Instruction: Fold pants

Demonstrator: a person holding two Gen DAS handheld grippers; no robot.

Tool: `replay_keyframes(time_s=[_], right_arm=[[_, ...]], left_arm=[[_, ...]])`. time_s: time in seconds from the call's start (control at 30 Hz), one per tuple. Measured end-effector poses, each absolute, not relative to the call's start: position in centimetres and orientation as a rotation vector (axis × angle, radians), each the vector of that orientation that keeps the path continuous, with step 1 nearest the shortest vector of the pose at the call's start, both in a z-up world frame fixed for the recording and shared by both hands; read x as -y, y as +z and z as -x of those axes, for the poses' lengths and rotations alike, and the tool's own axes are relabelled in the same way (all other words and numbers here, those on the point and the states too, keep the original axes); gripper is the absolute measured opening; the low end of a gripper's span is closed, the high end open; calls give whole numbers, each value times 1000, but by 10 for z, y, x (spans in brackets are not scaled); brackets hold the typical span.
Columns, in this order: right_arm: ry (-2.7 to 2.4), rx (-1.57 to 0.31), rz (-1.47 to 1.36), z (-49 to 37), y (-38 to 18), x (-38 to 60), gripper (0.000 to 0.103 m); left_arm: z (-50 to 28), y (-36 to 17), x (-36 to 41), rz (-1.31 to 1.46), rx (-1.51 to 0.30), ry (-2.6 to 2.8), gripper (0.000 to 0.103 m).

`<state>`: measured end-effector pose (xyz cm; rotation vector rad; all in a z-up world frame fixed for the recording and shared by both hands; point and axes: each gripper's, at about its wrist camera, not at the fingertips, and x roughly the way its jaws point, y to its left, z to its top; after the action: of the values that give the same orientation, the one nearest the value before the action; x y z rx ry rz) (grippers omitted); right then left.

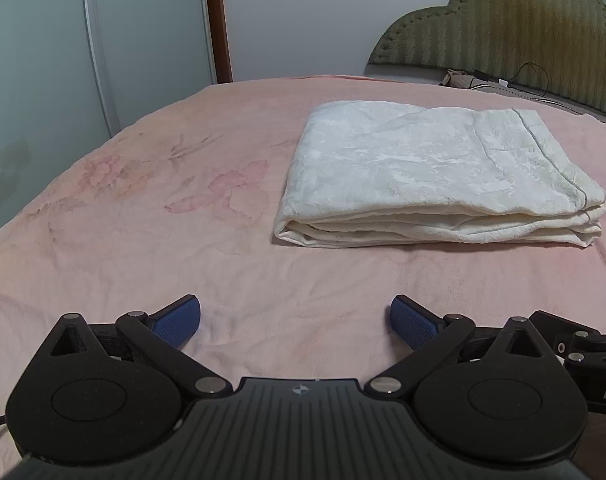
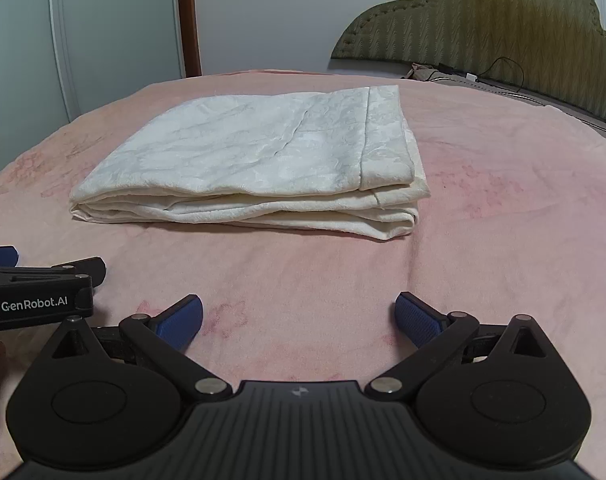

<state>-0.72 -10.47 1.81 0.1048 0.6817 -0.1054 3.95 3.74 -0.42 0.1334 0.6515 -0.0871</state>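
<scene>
One pair of cream-white textured fabric pants (image 1: 435, 172) lies folded into a flat rectangular stack of several layers on a pink bedspread with faint floral print (image 1: 151, 216). The stack sits toward the far middle of the bed, well apart from both tools, with its layered folded edge facing the near side.

Two black handheld grippers hover side by side over the near part of the bed. The left gripper (image 1: 295, 322) has its two blue ribbed fingertips (image 1: 179, 320) spread wide, with nothing between them, only bare bedspread. The right gripper (image 2: 299, 320) likewise stands spread wide and empty. In the right wrist view, part of the left gripper shows at the left edge, bearing a white "GenRobot.AI" label.

At the far right stands one olive-green padded headboard with a scalloped top (image 2: 503, 28), with a black cable (image 2: 511, 68) lying near its base. At the far left are pale wardrobe doors with flower decals (image 1: 83, 40) and one brown wooden door frame (image 1: 219, 20).
</scene>
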Motion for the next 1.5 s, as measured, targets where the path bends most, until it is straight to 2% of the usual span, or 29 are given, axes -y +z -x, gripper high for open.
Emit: replay_keyframes(time_s=[1.5], right_arm=[[-117,-683,-111,7,17,102,103]], left_arm=[[-38,-6,-37,-126,-656,-92,103]])
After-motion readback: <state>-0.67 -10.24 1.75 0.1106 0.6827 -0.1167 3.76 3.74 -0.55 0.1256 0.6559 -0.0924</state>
